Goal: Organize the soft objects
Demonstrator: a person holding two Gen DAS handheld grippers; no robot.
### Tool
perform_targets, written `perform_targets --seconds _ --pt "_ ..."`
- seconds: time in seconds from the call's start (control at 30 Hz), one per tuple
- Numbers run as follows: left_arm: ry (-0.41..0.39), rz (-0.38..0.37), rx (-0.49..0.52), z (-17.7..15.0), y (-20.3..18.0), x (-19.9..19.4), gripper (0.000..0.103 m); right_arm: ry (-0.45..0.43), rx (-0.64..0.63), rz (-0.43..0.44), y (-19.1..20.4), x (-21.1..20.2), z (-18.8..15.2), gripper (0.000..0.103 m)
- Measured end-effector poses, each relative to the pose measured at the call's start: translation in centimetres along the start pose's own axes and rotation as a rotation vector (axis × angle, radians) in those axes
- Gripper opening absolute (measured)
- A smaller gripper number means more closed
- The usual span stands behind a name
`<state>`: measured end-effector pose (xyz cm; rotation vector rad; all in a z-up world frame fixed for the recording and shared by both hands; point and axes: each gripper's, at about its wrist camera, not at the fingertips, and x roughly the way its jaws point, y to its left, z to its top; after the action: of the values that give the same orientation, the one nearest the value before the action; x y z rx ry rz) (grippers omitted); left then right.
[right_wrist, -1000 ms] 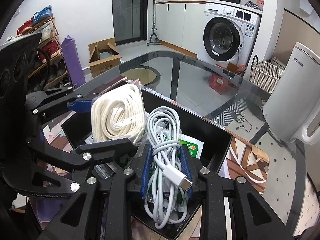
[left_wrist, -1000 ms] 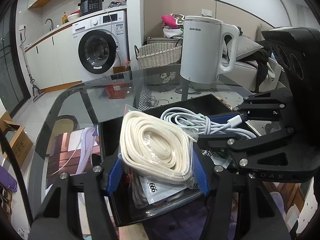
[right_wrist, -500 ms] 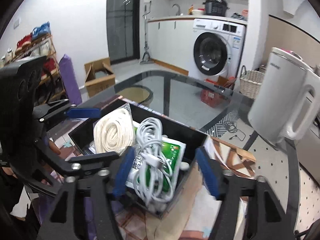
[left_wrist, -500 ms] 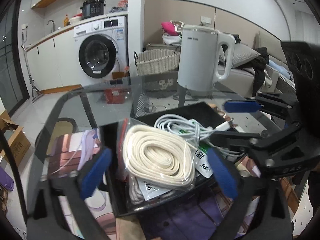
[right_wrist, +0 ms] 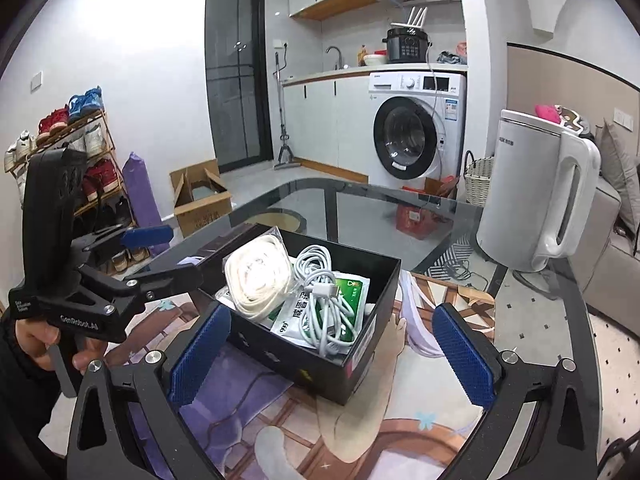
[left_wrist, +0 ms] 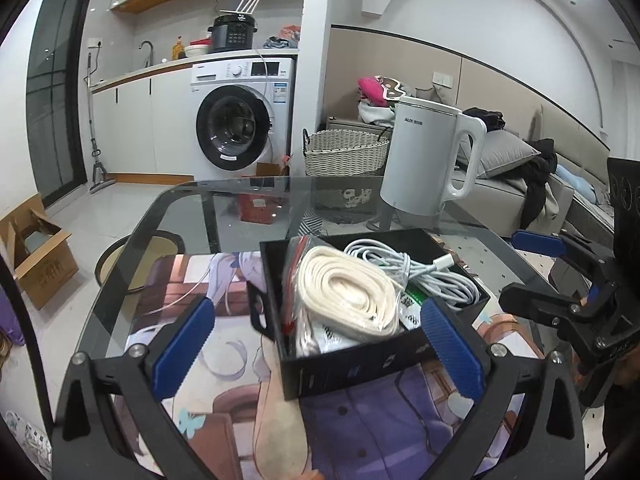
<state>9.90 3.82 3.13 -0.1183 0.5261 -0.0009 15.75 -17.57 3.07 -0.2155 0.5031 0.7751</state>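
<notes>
A black box (left_wrist: pixel 352 372) (right_wrist: pixel 320 372) stands on the printed mat on the glass table. In it lie a bagged coil of cream rope (left_wrist: pixel 348 294) (right_wrist: pixel 258 274), a white USB cable bundle (left_wrist: pixel 424 270) (right_wrist: pixel 324 300) and green-white sachets (right_wrist: pixel 348 292). My left gripper (left_wrist: pixel 316 348) is open and empty, pulled back above the box's near side; it also shows in the right wrist view (right_wrist: pixel 160 256). My right gripper (right_wrist: pixel 332 356) is open and empty, back from the box; it also shows in the left wrist view (left_wrist: pixel 560 268).
A white electric kettle (left_wrist: pixel 430 160) (right_wrist: pixel 536 196) stands on the glass table (left_wrist: pixel 208 216) beyond the box. Past the table are a washing machine (left_wrist: pixel 240 120), a wicker basket (left_wrist: pixel 344 152), a cardboard box (left_wrist: pixel 36 260) on the floor, a sofa at right and a shoe rack (right_wrist: pixel 68 152).
Both grippers opened, letting go of the rope coil and the cable bundle into the box, then drew back and up away from it.
</notes>
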Motion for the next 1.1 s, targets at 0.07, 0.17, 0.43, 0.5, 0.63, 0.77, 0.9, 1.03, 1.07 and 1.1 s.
perform_targets --seconds 0.07,0.17,0.43,0.5,0.63,0.77,0.9,1.03,1.07,1.1 --pt "-0.006 0.003 0.000 -0.6 0.1 -0.4 0.103 -0.016 0.021 -0.001 0.2 -0.3 -0.7 0.102" --pt "-0.016 0.015 -0.009 -1.2 0.2 -0.6 0.103 -0.029 0.033 -0.013 0.3 -0.4 -1.7 0.102" --pt "-0.045 0.048 -0.037 -2.2 0.3 -0.7 0.103 -0.048 0.024 -0.040 0.5 -0.6 -3.6 0.102" --pt "-0.059 0.048 -0.029 -2.2 0.0 -0.9 0.103 -0.057 0.026 -0.041 0.3 -0.8 -3.7 0.102" --pt "-0.066 0.046 -0.026 -2.2 -0.1 -0.8 0.103 -0.067 0.024 -0.041 0.1 -1.1 -3.7 0.102" --pt "-0.068 0.049 -0.017 -2.4 -0.3 -0.6 0.103 -0.071 0.021 -0.040 0.2 -1.2 -3.8 0.102" --pt "-0.071 0.046 -0.006 -2.5 -0.6 -0.6 0.103 -0.071 0.012 -0.041 0.3 -1.2 -3.7 0.102" --pt "-0.076 0.048 0.003 -2.4 -0.7 -0.6 0.103 -0.068 0.001 -0.039 0.5 -1.1 -3.7 0.102" --pt "-0.075 0.047 0.002 -2.4 -0.6 -0.6 0.103 -0.070 -0.001 -0.040 0.5 -1.1 -3.7 0.102" --pt "-0.075 0.044 0.003 -2.4 -0.6 -0.6 0.103 -0.070 0.001 -0.038 0.5 -1.1 -3.7 0.102"
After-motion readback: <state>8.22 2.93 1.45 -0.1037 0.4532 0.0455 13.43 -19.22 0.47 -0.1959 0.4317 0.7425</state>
